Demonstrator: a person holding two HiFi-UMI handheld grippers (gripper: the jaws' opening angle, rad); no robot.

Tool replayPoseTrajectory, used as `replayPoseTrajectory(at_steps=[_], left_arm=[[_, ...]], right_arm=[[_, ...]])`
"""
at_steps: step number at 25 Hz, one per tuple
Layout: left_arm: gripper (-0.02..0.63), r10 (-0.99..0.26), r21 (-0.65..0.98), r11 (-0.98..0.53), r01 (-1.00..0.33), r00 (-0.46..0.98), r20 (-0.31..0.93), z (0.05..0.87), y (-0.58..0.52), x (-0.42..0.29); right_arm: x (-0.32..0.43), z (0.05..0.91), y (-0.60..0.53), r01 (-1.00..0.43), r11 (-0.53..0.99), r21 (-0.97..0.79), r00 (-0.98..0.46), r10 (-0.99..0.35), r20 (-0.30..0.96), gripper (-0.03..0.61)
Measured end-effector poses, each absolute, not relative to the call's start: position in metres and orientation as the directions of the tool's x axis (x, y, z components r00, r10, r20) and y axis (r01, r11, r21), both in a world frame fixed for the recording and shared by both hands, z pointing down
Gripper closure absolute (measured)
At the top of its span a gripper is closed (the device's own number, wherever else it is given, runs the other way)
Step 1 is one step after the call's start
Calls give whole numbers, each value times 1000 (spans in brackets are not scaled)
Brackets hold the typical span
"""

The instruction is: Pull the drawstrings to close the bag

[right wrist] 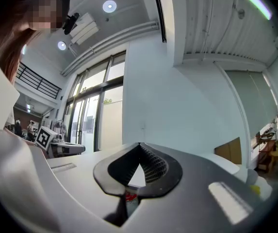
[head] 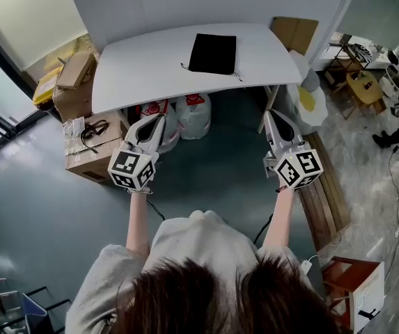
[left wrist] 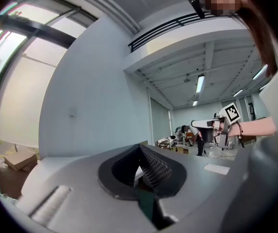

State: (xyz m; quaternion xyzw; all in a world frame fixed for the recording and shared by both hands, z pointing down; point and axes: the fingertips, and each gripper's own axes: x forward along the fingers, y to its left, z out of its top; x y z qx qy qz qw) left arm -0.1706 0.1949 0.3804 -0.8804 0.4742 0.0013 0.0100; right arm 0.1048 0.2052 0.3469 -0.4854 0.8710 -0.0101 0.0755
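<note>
Left tongs (head: 159, 120) closed together, empty, short of the desk (head: 136, 72). Black bag (head: 212, 53) lies flat mid-desk, well apart from both — drawstrings (head: 237, 75) trailing at its near corners, untouched. Right tongs (head: 273, 115) likewise closed, empty. Judged step: approach; next, each must open and take one string before pulling outward.

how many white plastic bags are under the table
2. The right white bag sits under the table's front edge; the left white bag is just beside it. More may be hidden under the table.
</note>
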Motion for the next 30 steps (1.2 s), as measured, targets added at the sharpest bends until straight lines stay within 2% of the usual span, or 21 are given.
replayPoseTrajectory(at_steps=[17, 30], left_arm=[[623, -853, -14, -521, -853, 521, -21, 378, 184, -160], [623, -848, 1, -531, -848, 531, -15, 390, 118, -166]], right_arm=[[114, 346, 180, -815, 571, -99, -559, -820, -125, 565], [107, 349, 113, -815, 568, -111, -553, -821, -140, 565]])
